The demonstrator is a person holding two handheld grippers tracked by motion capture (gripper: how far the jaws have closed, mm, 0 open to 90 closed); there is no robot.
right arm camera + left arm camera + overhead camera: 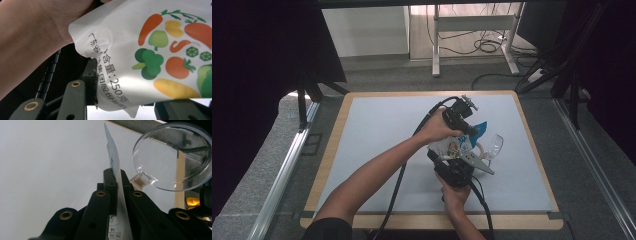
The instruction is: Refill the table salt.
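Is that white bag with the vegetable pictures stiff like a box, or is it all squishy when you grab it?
Probably squishy. The bag wrinkles and dents where the right gripper squeezes it, so it likely bends easily. Its top edge looks pressed thin and flat in the left gripper, like soft film. Its shiny skin might be a bit slippery, and with two grippers holding it, it may sag if one lets go.

The pouch (pixel 160 50) is white with black print and cartoon veggies: orange carrot, green broccoli, red tomatoes, yellow pepper, plus a blue top corner. The cup (pixel 172 157) is clear see-through plastic. The table (pixel 377 130) is pale grey with a light wood edge. Both claws are black with brass rivets.
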